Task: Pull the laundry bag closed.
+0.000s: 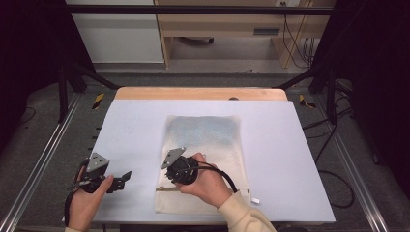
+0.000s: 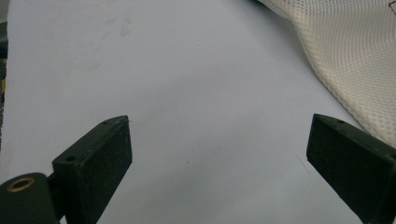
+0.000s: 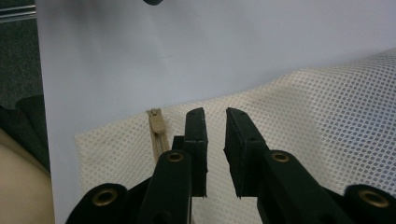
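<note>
- Cream mesh zip bag is lying flat at the middle of the pale blue-white table mat, long axis running away from the person, zipper edge along the near short end.
- Right gripper is hovering over the bag's near-left corner. In the right gripper view its jaws are standing almost together with a narrow gap between them, gripping nothing.
- Small tan zipper pull is sitting just beside that left jaw, on its outer side and not between the jaws; zipper track is running back from the pull toward the camera, along the near hem.
- Left gripper is resting low over bare mat, well apart to the left of the bag. In the left gripper view its jaws are standing wide apart and empty, with the mesh edge off at the upper right.
- Judgement: zipper work looks like the step in hand; right gripper is clearly the nearer one, needing a small sideways shift toward the pull to get it between the jaws, then a draw along the hem.
- Left gripper probably pinning the mesh near the corner so the cloth is not dragging along.
</note>
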Available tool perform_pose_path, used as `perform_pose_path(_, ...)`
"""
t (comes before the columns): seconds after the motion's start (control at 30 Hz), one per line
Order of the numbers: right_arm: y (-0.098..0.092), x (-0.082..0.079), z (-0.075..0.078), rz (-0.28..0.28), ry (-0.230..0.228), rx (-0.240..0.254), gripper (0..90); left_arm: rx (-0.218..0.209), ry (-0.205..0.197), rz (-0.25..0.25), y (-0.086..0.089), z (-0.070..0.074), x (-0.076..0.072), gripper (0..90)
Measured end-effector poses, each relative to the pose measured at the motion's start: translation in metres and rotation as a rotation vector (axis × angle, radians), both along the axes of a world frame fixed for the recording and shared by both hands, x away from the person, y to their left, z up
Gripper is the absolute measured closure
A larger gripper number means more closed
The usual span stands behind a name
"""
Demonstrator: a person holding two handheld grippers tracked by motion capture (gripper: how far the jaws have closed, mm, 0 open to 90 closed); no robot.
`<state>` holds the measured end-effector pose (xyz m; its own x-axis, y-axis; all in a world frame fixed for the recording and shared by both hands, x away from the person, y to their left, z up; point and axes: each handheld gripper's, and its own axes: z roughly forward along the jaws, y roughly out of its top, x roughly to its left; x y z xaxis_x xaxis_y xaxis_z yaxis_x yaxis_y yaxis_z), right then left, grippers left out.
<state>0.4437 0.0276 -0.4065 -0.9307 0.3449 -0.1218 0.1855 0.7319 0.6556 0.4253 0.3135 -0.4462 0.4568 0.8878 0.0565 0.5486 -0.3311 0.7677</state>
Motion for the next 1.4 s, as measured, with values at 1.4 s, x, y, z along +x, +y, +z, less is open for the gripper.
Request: perform_pose_path(1.4,0.023,-0.005,-0.018,0.063,0.058,-0.001,77.9,0.013,0.003,-0.008,-0.003,0.001,0.001,7.0)
